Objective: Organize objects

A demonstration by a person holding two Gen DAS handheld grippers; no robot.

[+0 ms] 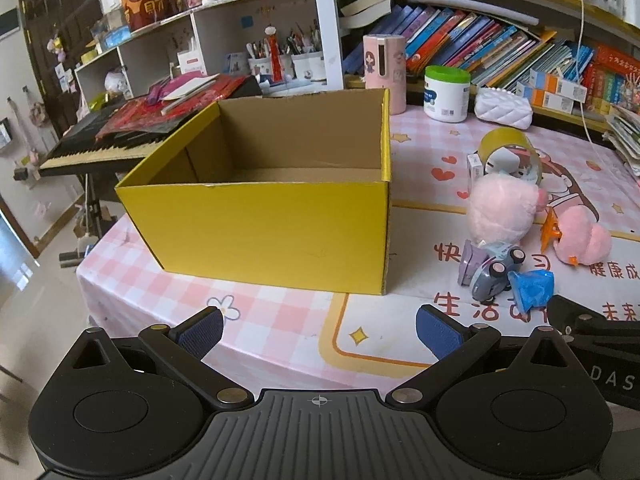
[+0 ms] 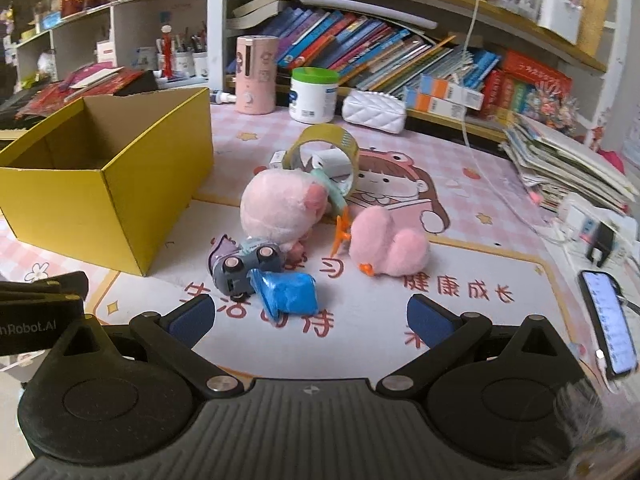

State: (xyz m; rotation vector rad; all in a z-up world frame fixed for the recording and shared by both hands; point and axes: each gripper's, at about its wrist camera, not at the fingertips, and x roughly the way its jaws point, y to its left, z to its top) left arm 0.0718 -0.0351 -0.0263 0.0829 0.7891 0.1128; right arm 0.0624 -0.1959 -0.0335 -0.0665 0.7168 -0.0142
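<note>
An open yellow cardboard box (image 1: 264,228) (image 2: 108,196) stands on the pink table, nothing visible inside. To its right lies a pile: a big pink plush (image 1: 502,208) (image 2: 280,204), a smaller pink plush (image 1: 584,240) (image 2: 390,244), a grey toy car (image 1: 494,274) (image 2: 244,266), a blue bag roll (image 1: 532,288) (image 2: 288,294), a tape roll (image 1: 510,152) (image 2: 326,148) and an orange clip (image 2: 340,236). My left gripper (image 1: 318,334) is open in front of the box. My right gripper (image 2: 310,322) is open just short of the blue roll.
A pink bottle (image 2: 256,76), a white tub (image 2: 314,94) and a white pouch (image 2: 374,114) stand at the back below book shelves. A phone (image 2: 610,328) and stacked papers (image 2: 568,164) lie at the right. A keyboard (image 1: 100,148) sits beyond the table's left edge.
</note>
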